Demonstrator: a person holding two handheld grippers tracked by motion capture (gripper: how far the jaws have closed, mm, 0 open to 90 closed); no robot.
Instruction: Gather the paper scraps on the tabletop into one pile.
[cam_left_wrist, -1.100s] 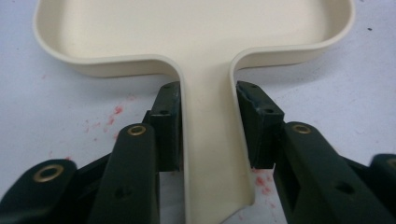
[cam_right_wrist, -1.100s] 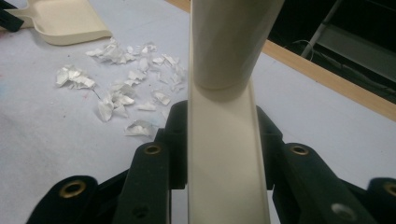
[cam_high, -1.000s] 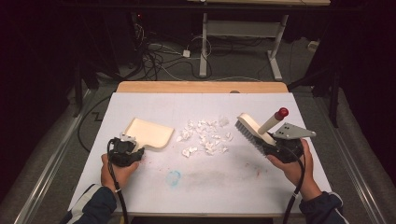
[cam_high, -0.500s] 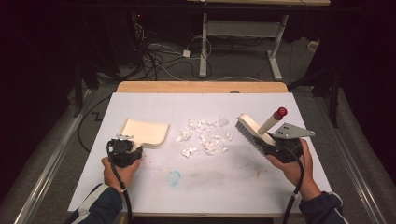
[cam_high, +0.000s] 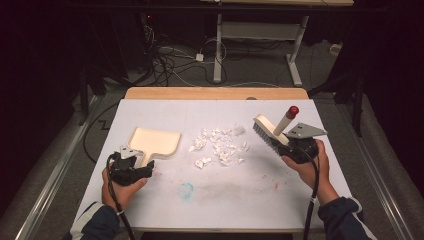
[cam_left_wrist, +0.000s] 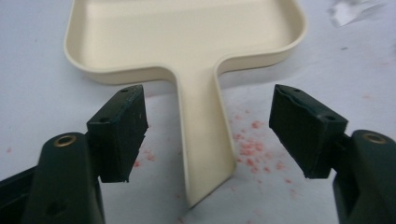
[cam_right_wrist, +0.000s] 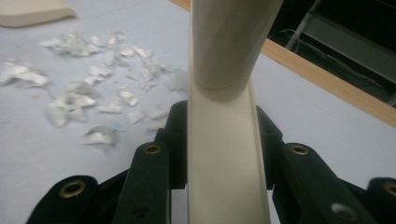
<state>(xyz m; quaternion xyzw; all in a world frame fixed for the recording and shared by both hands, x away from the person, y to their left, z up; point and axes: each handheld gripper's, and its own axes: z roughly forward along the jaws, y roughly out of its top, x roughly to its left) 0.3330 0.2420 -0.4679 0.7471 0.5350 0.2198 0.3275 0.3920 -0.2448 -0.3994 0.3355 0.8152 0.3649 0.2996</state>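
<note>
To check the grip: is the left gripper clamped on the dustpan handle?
No, the left gripper jaws stand apart from the dustpan handle.

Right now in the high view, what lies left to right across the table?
Left tongs → cream dustpan → heap of paper scraps → brush → right tongs, shut on the brush.

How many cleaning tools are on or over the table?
2. The dustpan lies left on the table, its handle between the open left gripper jaws. The brush is clamped in the right gripper.
</note>
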